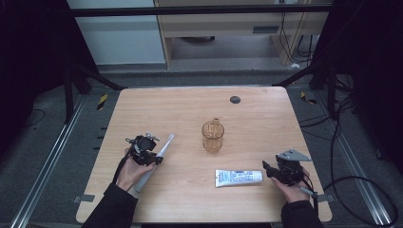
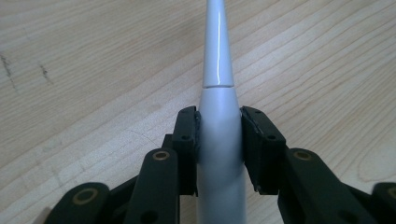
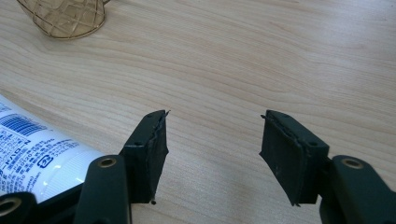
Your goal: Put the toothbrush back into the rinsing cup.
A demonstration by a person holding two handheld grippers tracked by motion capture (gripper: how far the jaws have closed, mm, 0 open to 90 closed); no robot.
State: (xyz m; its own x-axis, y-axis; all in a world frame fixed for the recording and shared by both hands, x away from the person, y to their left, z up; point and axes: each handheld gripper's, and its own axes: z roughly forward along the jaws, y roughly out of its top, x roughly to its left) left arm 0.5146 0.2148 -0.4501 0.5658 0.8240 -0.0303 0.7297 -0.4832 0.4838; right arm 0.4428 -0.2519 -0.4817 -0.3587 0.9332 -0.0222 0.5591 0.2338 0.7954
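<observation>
On the near left of the table (image 1: pixel 190 102) the left gripper (image 2: pixel 219 135) clamps the grey toothbrush handle (image 2: pixel 219 154), head aimed toward the amber glass (image 1: pixel 212 136) as if to drop it in, while the right gripper (image 3: pixel 212 140) gapes empty beside the toothpaste tube (image 1: pixel 237 177)

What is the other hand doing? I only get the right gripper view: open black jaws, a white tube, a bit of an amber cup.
Observer: In the left gripper view, the left hand-held gripper is shut on a white tapered stick, with a pad on each side.
Visitor: Where is that stick from my cup?
Observer: In the high view it is left of the amber cup, apart from it, tip slanting up-table.
Visitor: And the whole tube?
Observer: The toothpaste tube lies crosswise below the cup, not touching it.
</observation>
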